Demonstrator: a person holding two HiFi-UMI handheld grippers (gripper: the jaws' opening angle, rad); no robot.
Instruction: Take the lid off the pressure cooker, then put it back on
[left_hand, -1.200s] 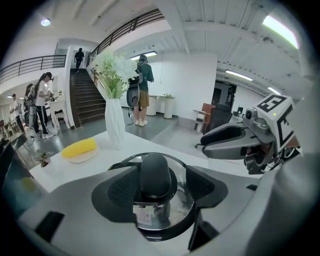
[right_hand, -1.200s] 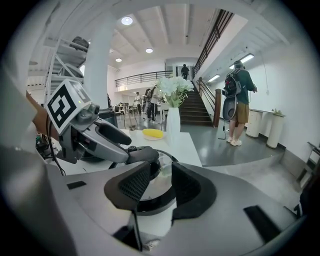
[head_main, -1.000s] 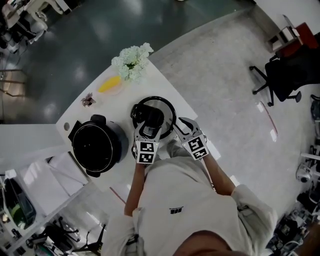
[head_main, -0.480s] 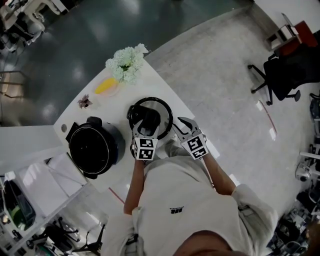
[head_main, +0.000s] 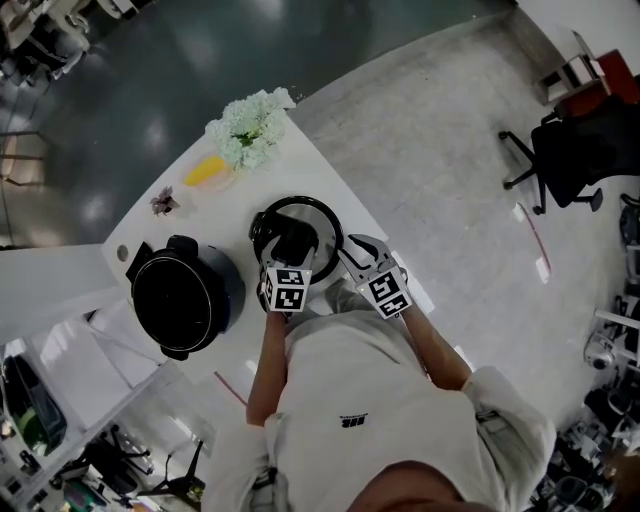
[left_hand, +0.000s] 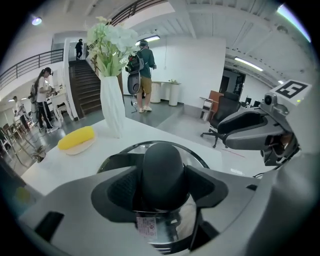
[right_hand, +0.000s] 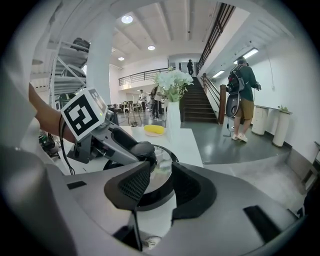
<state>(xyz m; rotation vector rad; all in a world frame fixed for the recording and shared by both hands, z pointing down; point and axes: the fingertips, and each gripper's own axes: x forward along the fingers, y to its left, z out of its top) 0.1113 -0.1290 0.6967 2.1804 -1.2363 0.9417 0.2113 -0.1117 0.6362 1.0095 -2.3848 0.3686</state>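
- White table with a person in a pale top standing at its edge, a two-jaw gripper in each hand.
- Off the pot, the lid lies flat on the tabletop, its black knob pointing up, directly in front of the person.
- Just to the lid's left in the head view stands the black pressure cooker, its mouth uncovered and dark inside.
- Reaching down over the middle of the lid, the left gripper has the knob between its jaws. The jaws stand wide and have just been opening. The ribbed pads flank the knob closely on either side without clamping it.
- At the lid's right edge, the right gripper holds nothing, its jaws parted. Through the gap between them show the lid's rim and bare tabletop, and neither pad rests on anything.
- In the right gripper view, the left gripper's marker cube sits above the knob, tilted forward and down.
- Farther along the table stand a white vase of pale flowers and, near it, a yellow object on a small plate.
- On the pale floor to the right, well clear of the table, is a black office chair.
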